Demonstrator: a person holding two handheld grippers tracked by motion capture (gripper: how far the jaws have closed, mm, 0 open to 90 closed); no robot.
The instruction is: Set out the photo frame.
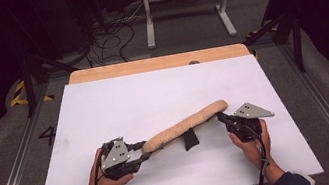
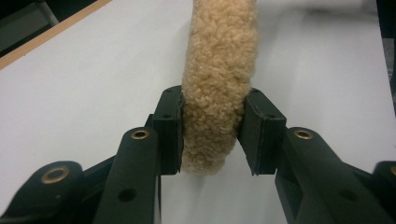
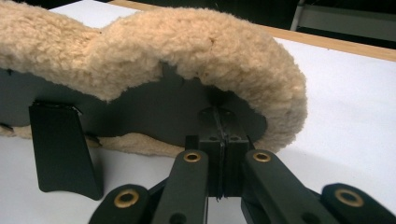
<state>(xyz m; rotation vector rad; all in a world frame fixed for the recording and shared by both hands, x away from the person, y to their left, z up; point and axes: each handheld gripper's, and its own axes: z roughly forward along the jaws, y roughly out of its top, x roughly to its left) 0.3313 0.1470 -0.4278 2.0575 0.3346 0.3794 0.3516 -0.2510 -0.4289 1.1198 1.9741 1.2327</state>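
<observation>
Left gripper [image 2: 212, 135]: closest thing in the left gripper view, jaws partway open and pressed in on the near end of the fleece pad [image 1: 185, 124], pile bulging between the pads, so a real hold.
Right gripper [image 3: 219, 161]: jaws nearly flat together, pinching what looks like a thin dark edge or tab on the underside of the pad's far end; exact bite hard to tell under the fleece.
Pad position: stretched between both grippers across the front half of the white table [image 1: 152, 94], left end near the surface, right end raised a bit, dark backing facing the right gripper.
Black strap [image 3: 63, 149]: hanging off the dark underside around mid-length, end touching or just above the table, can't tell which.
Step in hand (guess): carrying or straightening the pad held at both ends.
Doing it well: keep both ends level and moving together, gentle tension only, no twisting; thin right-side pinch probably the first to slip, so no yanking from the left.
Watch-out: loose strap likely to drag or fold under if lowered carelessly.
Surface: plain white sheet, wooden edge [image 1: 157, 63] showing along the far side.
Room: dim, grey floor, tangle of cables [image 1: 110, 35] and a white metal frame [image 1: 186, 5] beyond the table.
</observation>
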